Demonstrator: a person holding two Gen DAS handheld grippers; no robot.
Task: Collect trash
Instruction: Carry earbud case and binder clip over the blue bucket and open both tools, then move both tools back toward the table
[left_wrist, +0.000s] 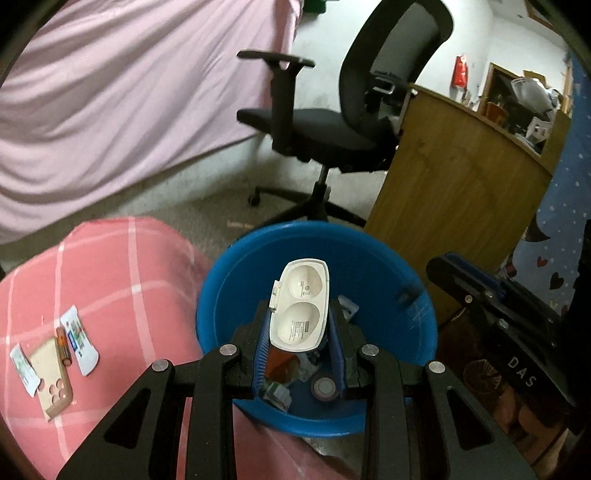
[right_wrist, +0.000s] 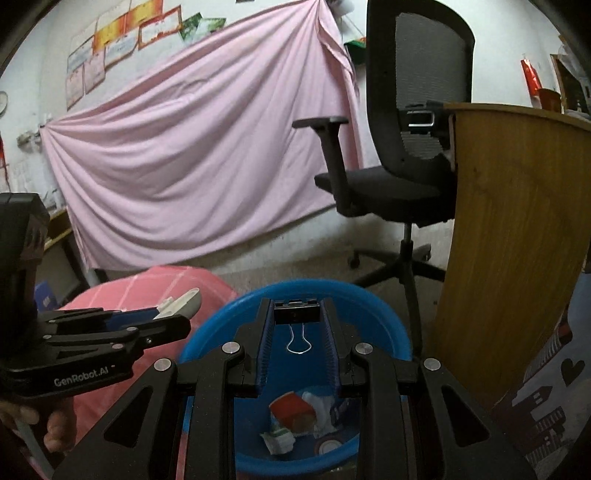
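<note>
Above the blue basin (left_wrist: 384, 258), which holds scraps of trash, the left claw (left_wrist: 300, 317) is clamped on a white plastic case (left_wrist: 301, 306) and the right claw (right_wrist: 297, 314) is clenched on a black binder clip (right_wrist: 296, 314).

Both wrist cameras look steeply down, close above the shared blue basin (left_wrist: 236, 280), facing the office chair (right_wrist: 417, 110).
</note>
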